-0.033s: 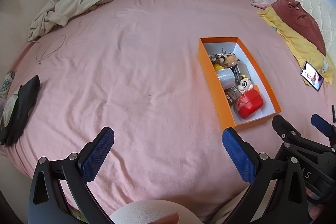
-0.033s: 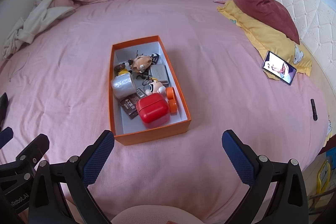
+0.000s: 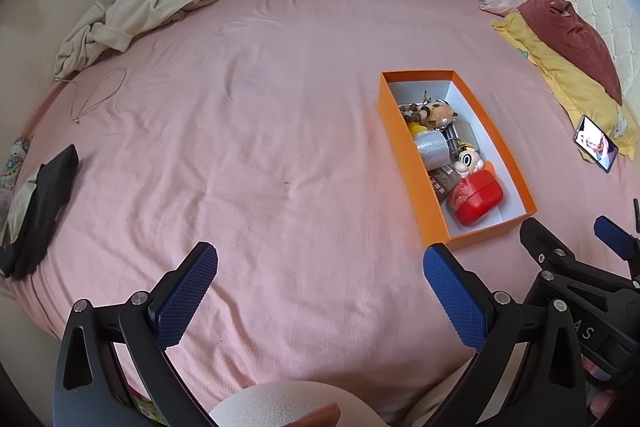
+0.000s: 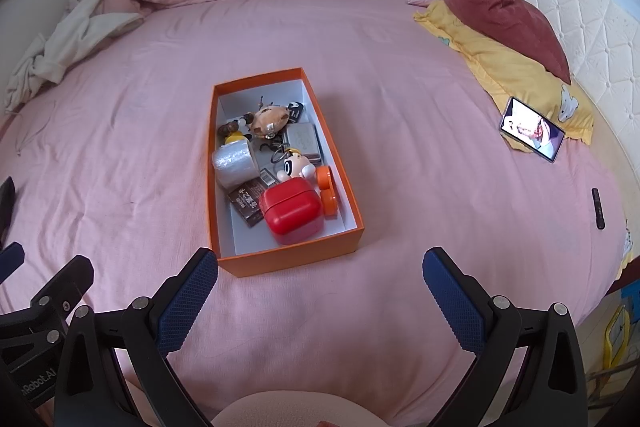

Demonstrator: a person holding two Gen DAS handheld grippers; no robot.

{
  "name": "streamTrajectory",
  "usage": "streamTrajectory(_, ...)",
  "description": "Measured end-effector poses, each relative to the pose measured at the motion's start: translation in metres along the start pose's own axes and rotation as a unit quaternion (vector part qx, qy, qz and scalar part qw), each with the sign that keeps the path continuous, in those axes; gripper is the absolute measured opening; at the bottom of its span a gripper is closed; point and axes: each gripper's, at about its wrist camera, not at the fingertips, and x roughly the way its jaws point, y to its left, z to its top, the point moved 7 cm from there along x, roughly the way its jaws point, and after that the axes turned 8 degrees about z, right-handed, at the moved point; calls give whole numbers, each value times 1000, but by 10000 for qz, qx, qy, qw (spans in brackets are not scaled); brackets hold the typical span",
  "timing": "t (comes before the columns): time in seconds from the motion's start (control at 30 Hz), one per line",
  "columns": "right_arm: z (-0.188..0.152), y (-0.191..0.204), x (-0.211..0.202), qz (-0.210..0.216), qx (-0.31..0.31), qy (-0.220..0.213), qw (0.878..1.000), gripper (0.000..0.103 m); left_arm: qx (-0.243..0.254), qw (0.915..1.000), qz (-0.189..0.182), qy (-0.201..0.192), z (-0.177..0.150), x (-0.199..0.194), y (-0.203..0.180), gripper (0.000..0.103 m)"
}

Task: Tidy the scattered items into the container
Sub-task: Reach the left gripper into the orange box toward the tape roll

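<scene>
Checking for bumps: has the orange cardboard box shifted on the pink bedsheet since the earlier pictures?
No. The orange cardboard box lies the same way, equally far from the phone propped against the yellow pillow.

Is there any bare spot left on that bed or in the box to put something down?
Bare sheet runs from the orange box left to the black cloth. In the box, only both ends are free; its middle, around the red case, is crowded.

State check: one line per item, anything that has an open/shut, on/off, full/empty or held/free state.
left gripper: open, nothing between the jaws
right gripper: open, nothing between the jaws
orange box: lidless, partly filled, near end bare
red case: lid shut, lying in the box
phone: screen on, propped against the yellow pillow
tape roll: on its side in the box
</scene>
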Motion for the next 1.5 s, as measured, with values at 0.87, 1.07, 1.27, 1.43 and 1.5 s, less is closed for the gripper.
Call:
streamTrajectory(0.87,-4,-48,28,935,738,455,9918,101,90,9875,-1565,167,63,35,-35,103)
streamTrajectory(1.07,-7,-45,54,1203,-169,723,9900,75,2007,9711,-1267,-258,91,74,-107,101)
streamTrajectory(1.27,-12,-46,64,1512,-90,804,9852,74,2843,9473,-1427,374,81,127,-138,49)
streamTrajectory(1.43,-17,-56,74,1560,270,923,9831,74,3176,9366,-1456,282,79,127,-139,50)
streamTrajectory(1.5,-19,-57,76,1607,369,952,9817,74,3349,9332,-1306,35,83,122,-139,50)
